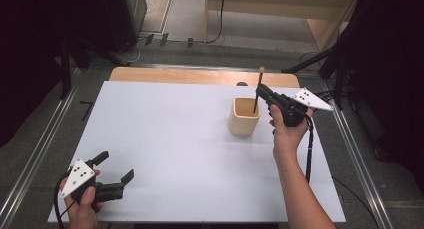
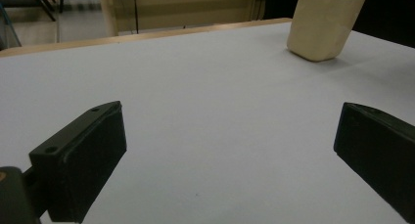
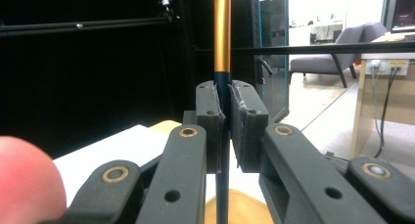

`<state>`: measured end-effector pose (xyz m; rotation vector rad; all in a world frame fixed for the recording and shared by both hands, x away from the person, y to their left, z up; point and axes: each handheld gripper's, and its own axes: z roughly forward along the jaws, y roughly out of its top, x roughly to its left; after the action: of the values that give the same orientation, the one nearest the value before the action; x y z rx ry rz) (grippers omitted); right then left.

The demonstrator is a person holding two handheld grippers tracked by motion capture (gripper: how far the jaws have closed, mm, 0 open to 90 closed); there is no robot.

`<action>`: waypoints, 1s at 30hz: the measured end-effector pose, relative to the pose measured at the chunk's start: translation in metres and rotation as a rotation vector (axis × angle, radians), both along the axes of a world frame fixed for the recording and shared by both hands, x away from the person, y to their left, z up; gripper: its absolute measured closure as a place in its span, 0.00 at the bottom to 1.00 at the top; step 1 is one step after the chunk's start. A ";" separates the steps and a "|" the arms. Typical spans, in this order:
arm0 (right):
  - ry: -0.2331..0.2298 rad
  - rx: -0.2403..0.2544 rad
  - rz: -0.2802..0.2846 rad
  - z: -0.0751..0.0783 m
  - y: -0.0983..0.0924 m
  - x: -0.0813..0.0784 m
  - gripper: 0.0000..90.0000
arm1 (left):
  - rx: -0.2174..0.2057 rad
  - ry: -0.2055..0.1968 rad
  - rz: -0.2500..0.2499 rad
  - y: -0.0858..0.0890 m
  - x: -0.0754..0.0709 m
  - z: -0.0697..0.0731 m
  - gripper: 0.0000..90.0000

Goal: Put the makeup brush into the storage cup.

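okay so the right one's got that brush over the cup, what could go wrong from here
1. The right tool pinches the thin brush along a narrow strip of its pads, so the brush may pivot or slip as it goes down.
2. The cup stands free on the white table, and the left tool is far off and open, so a sideways nudge from the brush could tip the cup.

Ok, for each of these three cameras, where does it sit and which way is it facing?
High view: above the person's side, looking forward and down on the white table; both forearms, left gripper, right gripper.
Left gripper view: low over the table, looking along its open jaws toward the cream square cup.
Right gripper view: level, along shut jaws clamping the upright dark stick with gold band; a fingertip.
Shared: high and left gripper views both show the cup.
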<state>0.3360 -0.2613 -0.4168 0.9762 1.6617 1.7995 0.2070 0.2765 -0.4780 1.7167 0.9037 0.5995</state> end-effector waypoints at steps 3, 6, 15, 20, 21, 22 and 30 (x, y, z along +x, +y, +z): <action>0.003 -0.004 -0.003 -0.001 -0.001 0.001 0.94 | 0.000 0.000 0.000 0.000 0.000 0.000 0.00; 0.008 -0.013 -0.004 -0.003 -0.001 0.002 0.94 | 0.000 0.000 0.000 0.000 0.000 0.000 0.00; 0.019 -0.041 0.002 -0.009 0.003 0.005 0.94 | 0.001 0.000 0.000 0.000 0.000 0.000 0.00; 0.026 -0.050 0.001 -0.013 0.005 0.006 0.94 | -0.003 0.000 0.002 0.001 0.000 0.000 0.00; 0.028 -0.053 0.002 -0.013 0.005 0.006 0.94 | -0.004 0.000 0.003 0.001 0.000 0.000 0.00; 0.028 -0.059 0.002 -0.015 0.005 0.006 0.94 | -0.005 -0.001 0.002 0.001 0.000 0.000 0.00; 0.065 -0.060 -0.010 -0.029 0.003 0.005 0.94 | -0.001 0.001 0.001 0.001 0.000 0.000 0.00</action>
<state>0.3407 -0.2583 -0.4458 1.0245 1.7366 1.7176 0.2070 0.2773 -0.4781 1.7155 0.9061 0.5988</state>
